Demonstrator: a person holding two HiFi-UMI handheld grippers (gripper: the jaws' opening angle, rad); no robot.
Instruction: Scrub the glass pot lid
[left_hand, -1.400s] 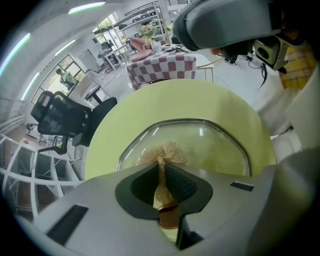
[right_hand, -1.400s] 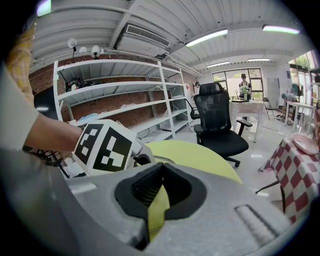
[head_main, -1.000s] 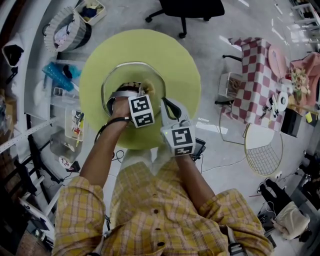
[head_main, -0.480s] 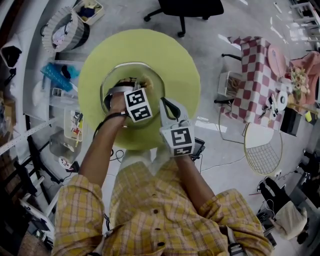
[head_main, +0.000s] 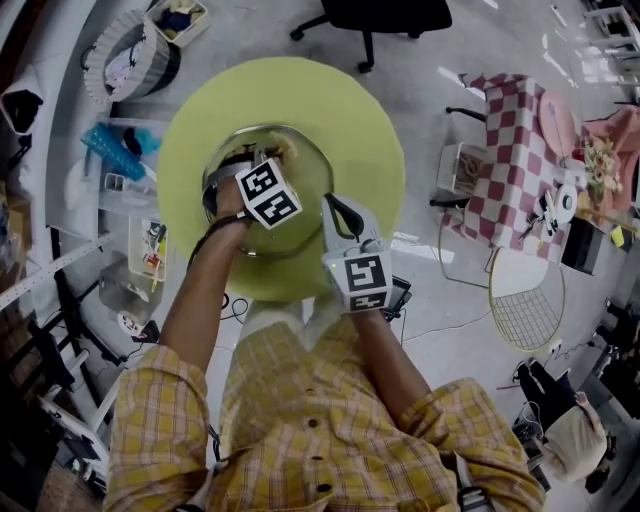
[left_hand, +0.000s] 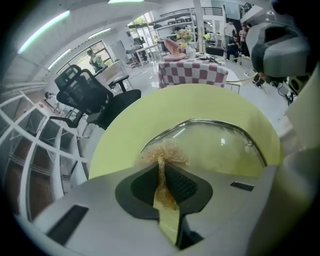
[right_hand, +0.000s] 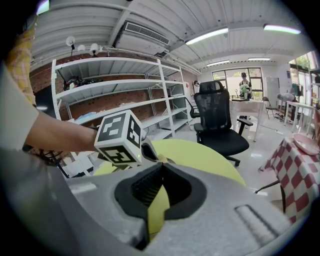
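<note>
Left tongs (left_hand: 162, 165) clenched on the scrubber (left_hand: 163, 151), a tuft of pale, wiry mesh. The bulk of it sticks out past the tips, so the mesh meets the glass and the jaws don't.

Glass pot lid (head_main: 305, 190) lies flat on the round yellow-green table (head_main: 365, 120), roughly at the middle and straight ahead of me. From the left gripper view its steel rim arcs just beyond the tuft. The scrubber sits over the lid's left part, and I can't tell whether it actually touches.

Right tongs (head_main: 336, 212) closed, with nothing between the jaws that I can make out. They sit at the lid's near-right edge. My guess is they are parked there to block the lid from sliding under the strokes, but no view shows them on the rim itself.

Against a second ago, my left hand has carried its marker cube away from me and a little left, from the near half of the lid toward the far rim. That reads as one stroke outward. The lid hasn't shifted on the table, and the right tongs are where they were.

Scrubbing looks mid-course — the glass has a hazy look in the left gripper view, though I can't tell soap from glare.
</note>
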